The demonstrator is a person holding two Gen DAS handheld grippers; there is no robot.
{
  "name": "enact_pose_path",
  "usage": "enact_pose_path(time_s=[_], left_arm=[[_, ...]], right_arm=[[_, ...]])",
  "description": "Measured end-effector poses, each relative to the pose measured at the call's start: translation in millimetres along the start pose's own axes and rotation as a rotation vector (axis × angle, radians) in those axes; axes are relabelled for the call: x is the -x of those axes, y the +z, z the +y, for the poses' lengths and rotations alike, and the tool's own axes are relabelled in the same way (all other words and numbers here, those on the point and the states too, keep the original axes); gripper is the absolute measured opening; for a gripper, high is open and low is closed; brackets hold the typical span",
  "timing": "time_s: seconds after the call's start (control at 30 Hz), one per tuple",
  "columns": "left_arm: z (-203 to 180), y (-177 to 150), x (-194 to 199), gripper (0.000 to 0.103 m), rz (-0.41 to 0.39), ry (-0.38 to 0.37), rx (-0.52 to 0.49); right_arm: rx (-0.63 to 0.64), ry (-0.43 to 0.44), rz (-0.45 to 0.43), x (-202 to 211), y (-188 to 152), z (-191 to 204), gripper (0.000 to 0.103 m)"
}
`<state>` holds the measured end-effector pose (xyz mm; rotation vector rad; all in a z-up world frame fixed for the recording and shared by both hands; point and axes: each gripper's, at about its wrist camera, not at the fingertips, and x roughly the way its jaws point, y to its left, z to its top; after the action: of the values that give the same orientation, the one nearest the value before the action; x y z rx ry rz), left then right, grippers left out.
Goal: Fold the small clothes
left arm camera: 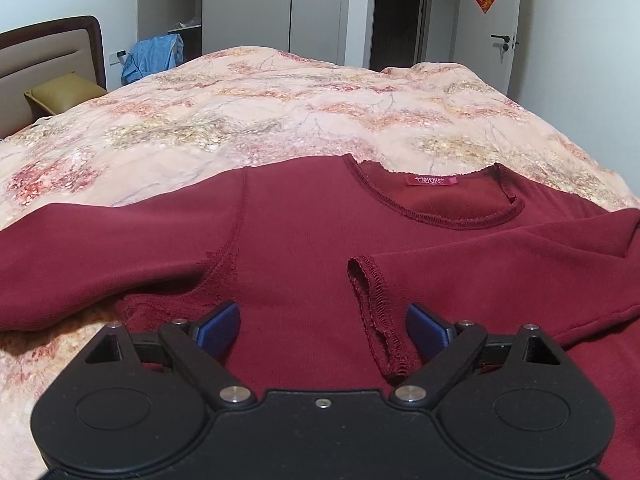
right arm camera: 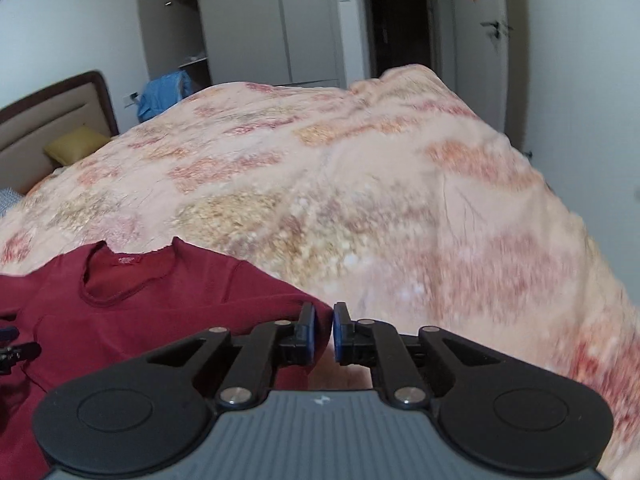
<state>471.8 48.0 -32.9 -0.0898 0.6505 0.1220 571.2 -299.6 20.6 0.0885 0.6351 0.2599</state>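
A dark red long-sleeved shirt [left arm camera: 304, 236] lies flat on the floral bedspread [left arm camera: 280, 112], neckline away from me. Its right sleeve is folded across the chest, and the cuff [left arm camera: 376, 312] lies between my left fingers. My left gripper [left arm camera: 322, 330] is open just above the shirt's body and holds nothing. In the right wrist view the shirt [right arm camera: 160, 312] fills the lower left. My right gripper [right arm camera: 324, 330] hovers at the shirt's right shoulder edge, its jaws nearly together with a thin gap and nothing between them. The left gripper's fingertips [right arm camera: 10, 344] show at the left edge.
The bedspread [right arm camera: 360, 184] covers the whole bed. A headboard [left arm camera: 48, 56] and an olive pillow [left arm camera: 64, 94] are at the far left. A blue garment [left arm camera: 154, 56], wardrobe [left arm camera: 280, 8] and a door [left arm camera: 492, 20] stand behind the bed.
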Motion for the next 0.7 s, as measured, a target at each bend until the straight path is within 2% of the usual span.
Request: enact_pose_path(time_s=[0.07, 0.1, 0.13, 0.23, 0.27, 0.3, 0.33, 0.4, 0.5, 0.63, 0.7], left_arm=[[0, -1, -1, 0.094, -0.001, 0.001, 0.001], [-1, -3, -1, 0.095, -0.002, 0.001, -0.001], [-1, -4, -1, 0.096, -0.004, 0.002, -0.004], [-3, -6, -2, 0.097, -0.009, 0.009, -0.014], [-4, -6, -2, 0.097, -0.009, 0.010, -0.016], [-4, -5, -2, 0.097, -0.009, 0.008, -0.014], [-3, -5, -3, 0.097, -0.009, 0.007, -0.012], [-2, -5, -4, 0.097, -0.006, 0.002, -0.007], [-2, -6, -7, 0.098, -0.001, 0.000, -0.007], [-1, -6, -7, 0.099, -0.004, 0.004, -0.013], [-1, -7, -8, 0.099, -0.004, 0.005, -0.013]], right_arm=[[-0.086, 0.044, -0.003, 3, -13, -8, 0.031], [-0.128, 0.080, -0.004, 7, -19, -11, 0.043], [-0.164, 0.110, -0.002, 12, -24, -13, 0.050], [-0.209, 0.153, 0.028, 21, -42, -11, 0.050], [-0.219, 0.152, 0.044, 23, -48, -10, 0.048], [-0.231, 0.147, 0.057, 24, -54, -9, 0.033], [-0.247, 0.153, 0.066, 27, -60, -9, 0.014], [-0.277, 0.159, 0.043, 40, -71, -8, 0.009], [-0.224, 0.135, -0.009, 68, -84, 2, 0.007], [-0.242, 0.134, 0.041, 72, -99, -3, 0.007], [-0.263, 0.149, 0.029, 73, -99, -7, 0.010]])
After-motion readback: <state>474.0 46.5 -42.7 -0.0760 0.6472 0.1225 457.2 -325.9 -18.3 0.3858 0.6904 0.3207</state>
